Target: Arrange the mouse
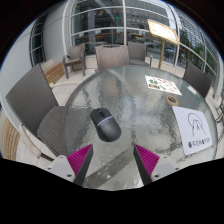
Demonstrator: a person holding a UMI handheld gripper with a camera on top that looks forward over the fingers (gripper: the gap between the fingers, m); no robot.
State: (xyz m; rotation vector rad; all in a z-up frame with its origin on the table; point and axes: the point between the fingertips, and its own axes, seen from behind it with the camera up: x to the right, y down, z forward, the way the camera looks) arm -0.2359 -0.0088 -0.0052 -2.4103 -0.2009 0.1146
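Observation:
A dark grey computer mouse (104,123) lies on a round grey marbled table (120,95). It sits just ahead of my gripper (114,160), a little toward the left finger. My two fingers with magenta pads (80,158) stand wide apart with nothing between them but bare table. The gripper is open and empty.
A white sheet with a logo (194,130) lies on the table beyond the right finger. A printed card (163,84) lies further back on the right. Grey chairs (35,105) ring the table. Windows stand at the back.

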